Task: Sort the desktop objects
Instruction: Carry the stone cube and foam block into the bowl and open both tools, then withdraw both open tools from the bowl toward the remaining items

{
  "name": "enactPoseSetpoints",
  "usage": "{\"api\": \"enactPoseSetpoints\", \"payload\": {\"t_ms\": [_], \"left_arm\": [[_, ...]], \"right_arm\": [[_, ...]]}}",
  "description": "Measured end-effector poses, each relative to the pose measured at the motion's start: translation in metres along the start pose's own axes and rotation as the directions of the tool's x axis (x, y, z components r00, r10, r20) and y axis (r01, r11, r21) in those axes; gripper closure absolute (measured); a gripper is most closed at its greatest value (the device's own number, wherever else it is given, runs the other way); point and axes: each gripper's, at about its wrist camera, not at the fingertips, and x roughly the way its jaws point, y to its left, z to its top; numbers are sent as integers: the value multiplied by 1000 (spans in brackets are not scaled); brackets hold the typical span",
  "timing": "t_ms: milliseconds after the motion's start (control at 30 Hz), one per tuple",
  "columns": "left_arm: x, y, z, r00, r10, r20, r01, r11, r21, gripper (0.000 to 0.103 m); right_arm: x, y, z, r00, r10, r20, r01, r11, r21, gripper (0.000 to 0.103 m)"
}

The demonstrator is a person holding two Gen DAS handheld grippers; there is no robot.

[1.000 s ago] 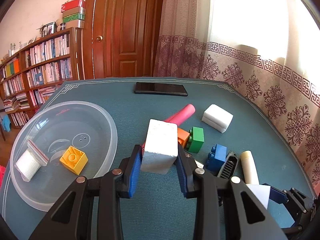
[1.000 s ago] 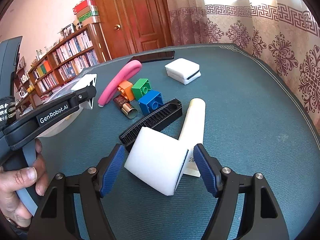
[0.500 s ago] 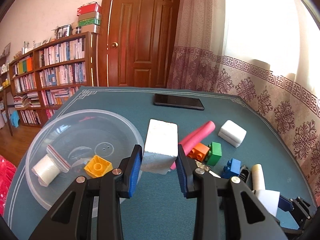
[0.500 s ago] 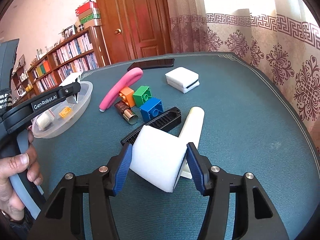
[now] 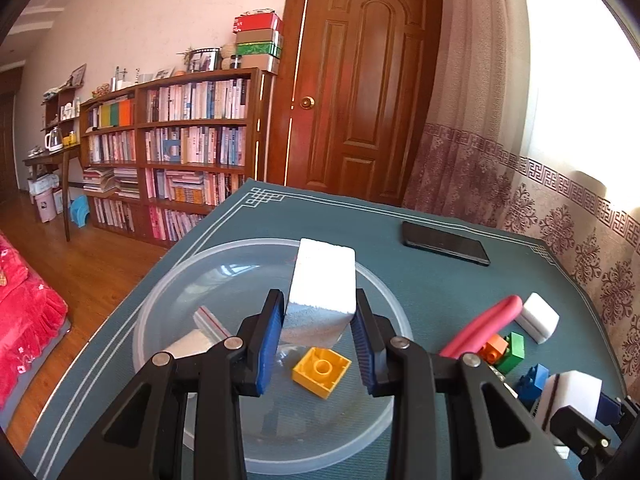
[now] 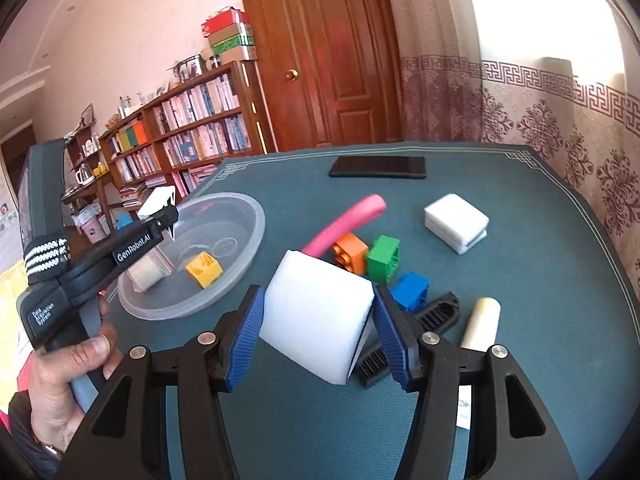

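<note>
Overhead, chalky white foam block [image 5: 323, 285] above clear bowl [image 5: 160, 300].

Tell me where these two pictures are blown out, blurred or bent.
Left wrist view: the window at upper right is blown out and the door bows with fisheye distortion. Right wrist view: the window is again overexposed, and the cream tube and pink roll look motion-smeared.

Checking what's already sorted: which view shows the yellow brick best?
The left wrist view: the yellow brick lies close below, studs up, inside the clear bowl. The right wrist view shows it smaller and farther off.
</note>
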Motion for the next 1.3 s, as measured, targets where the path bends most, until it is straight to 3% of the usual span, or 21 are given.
{"api": "enactPoseSetpoints", "payload": {"t_ms": [300, 633, 767, 900, 1100, 1300], "left_arm": [[5, 31, 2, 999, 50, 0, -50, 995, -84, 65], [6, 52, 0, 995, 98, -5, -97, 985, -145, 65], [5, 68, -1, 989, 147, 7, -143, 969, -203, 39], [0, 77, -1, 978, 203, 37, -189, 953, -239, 27], [0, 79, -3, 974, 224, 42, -207, 947, -246, 24], [1, 78, -3, 977, 212, 35, -198, 949, -244, 23]], "right_arm": [[29, 48, 33, 994, 100, 40, -98, 994, -42, 45], [82, 88, 50, 987, 162, 6, -161, 983, -87, 44], [98, 91, 53, 981, 194, -4, -193, 978, -84, 42], [111, 89, 48, 976, 214, -28, -215, 974, -67, 38], [123, 81, 36, 975, 208, -73, -212, 976, -54, 35], [121, 80, 38, 975, 213, -63, -216, 975, -48, 23]]}}
